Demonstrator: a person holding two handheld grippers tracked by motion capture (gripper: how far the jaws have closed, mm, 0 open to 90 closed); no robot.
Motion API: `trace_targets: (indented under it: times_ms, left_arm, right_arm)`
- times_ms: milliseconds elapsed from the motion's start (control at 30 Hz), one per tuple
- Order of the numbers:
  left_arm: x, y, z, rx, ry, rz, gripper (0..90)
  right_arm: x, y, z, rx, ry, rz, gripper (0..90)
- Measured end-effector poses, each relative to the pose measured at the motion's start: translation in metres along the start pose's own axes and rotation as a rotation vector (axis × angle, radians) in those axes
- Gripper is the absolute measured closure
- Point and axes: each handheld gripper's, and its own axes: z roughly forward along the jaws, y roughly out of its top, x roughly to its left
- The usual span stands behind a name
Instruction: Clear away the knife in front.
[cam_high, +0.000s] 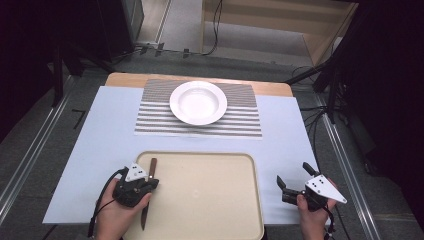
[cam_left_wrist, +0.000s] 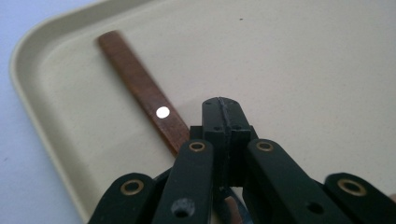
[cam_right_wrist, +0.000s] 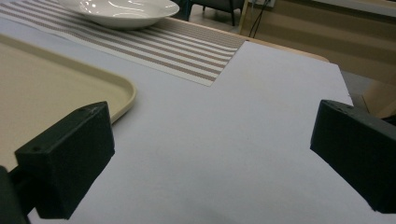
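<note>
Left claw (cam_left_wrist: 220, 109) clamped across knife (cam_left_wrist: 140, 84) on tray (cam_left_wrist: 37, 121), right claw (cam_right_wrist: 210, 154) open

The left gripper (cam_left_wrist: 223, 109) has its jaws clamped on a knife (cam_left_wrist: 140, 84), whose wooden handle points to 11 o'clock on the tray (cam_left_wrist: 303, 60).

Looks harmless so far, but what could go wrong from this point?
1. The left tongs are shut right by the wooden-handled knife in the beige plastic tray. I cannot tell whether they caught it, so a lift might leave it behind.
2. If caught, the long, thin knife could pivot or slip out.
3. Its blade end lies beside the person's left hand, which a careless pull might nick.
</note>
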Motion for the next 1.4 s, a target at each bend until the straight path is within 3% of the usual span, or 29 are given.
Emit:
trace_targets:
  times_ms: [400,533,700,933,1133,1200,1300,1400]
  left_arm:
    - [0.022,-0.011,-0.012,-0.017,0.038,-0.022,89.7]
    - [0.028,-0.015,-0.011,-0.038,0.008,-0.051,89.7]
    - [0.027,-0.017,-0.012,-0.075,-0.007,-0.048,88.3]
    - [0.027,-0.013,-0.022,-0.207,-0.096,-0.025,58.4]
    - [0.031,-0.014,-0.032,-0.301,-0.121,-0.020,34.1]
    - [0.032,-0.014,-0.037,-0.336,-0.108,-0.013,25.0]
    - [0.033,-0.014,-0.043,-0.367,-0.103,0.000,9.7]
    - [0.036,-0.014,-0.047,-0.387,-0.114,0.001,0.0]
  right_arm:
    - [0.000,0.000,0.000,0.007,-0.007,-0.002,0.0]
    - [0.001,0.000,0.000,0.007,-0.008,-0.004,0.0]
    - [0.001,0.000,0.001,0.007,-0.008,-0.010,0.0]
    - [0.001,0.000,0.001,0.010,-0.010,-0.007,0.0]
    - [0.001,0.000,0.001,0.012,-0.012,-0.008,0.0]
    - [0.001,0.000,0.001,0.013,-0.013,-0.008,0.0]
    - [0.001,0.000,0.001,0.014,-0.014,-0.007,0.0]
    - [0.001,0.000,0.001,0.014,-0.014,-0.007,0.0]
